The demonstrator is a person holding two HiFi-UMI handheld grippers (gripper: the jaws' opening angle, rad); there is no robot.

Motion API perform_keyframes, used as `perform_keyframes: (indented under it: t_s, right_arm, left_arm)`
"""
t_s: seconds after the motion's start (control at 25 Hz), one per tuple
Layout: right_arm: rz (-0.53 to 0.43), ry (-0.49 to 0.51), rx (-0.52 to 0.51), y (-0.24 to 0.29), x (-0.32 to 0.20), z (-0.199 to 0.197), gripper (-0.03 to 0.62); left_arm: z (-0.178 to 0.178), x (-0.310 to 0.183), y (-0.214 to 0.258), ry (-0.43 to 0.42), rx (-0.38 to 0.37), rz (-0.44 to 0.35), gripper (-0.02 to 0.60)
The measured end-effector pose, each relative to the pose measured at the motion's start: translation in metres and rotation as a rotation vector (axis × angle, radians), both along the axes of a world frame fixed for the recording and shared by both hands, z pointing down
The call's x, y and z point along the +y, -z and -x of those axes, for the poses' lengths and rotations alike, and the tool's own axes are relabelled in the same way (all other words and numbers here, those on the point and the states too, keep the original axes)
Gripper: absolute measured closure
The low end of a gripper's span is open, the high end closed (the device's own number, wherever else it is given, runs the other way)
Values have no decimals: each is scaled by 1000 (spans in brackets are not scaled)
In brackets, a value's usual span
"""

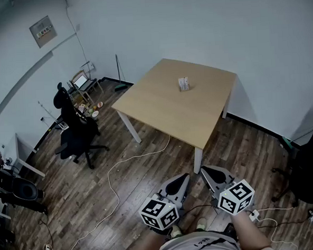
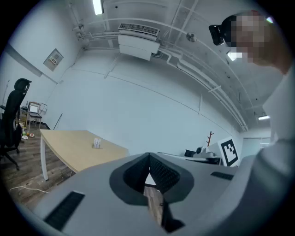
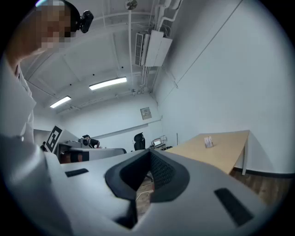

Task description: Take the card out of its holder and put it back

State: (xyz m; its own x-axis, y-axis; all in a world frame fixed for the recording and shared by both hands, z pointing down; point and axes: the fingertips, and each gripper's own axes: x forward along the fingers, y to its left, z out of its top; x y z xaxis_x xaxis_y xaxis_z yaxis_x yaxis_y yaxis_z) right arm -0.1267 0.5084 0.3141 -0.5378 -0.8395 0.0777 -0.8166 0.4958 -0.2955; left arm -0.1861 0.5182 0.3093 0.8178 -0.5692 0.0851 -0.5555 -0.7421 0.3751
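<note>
While both grippers hang low at six o'clock, the pale wooden table (image 1: 160, 103) stands up at twelve on a dark plank floor (image 1: 66, 206), white walls behind. The card holder (image 1: 183, 83) sits near the table's far side, well apart from both tools; the card itself is too small to make out. Office chair (image 1: 75, 129) at nine, white cable (image 1: 109, 175) trailing. Left gripper (image 2: 148, 159): jaws clenched together, nothing between. Right gripper (image 3: 150, 154): likewise pinched tight, empty.

Bright, even light from ceiling tube lights (image 3: 107, 83); soft shadow beside table (image 1: 165, 100); fisheye distortion, dark vignetted corners.
</note>
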Motion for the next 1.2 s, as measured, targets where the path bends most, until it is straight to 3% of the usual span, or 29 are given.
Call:
perform_keyframes:
  t_s: [0.64,0.92,1.2]
  right_arm:
    - [-27,66,-65,3,5,-41,582]
    - [-4,-14,-121,5,-7,-79,583]
    - [4,-36,-118,-5,-27,-95,582]
  left_arm:
    - [-43,0,-2,31,-15,-4,569]
    - [-40,-24,0,100,-33,-13,569]
    - [-66,-46,-7,58,-33,-16,569]
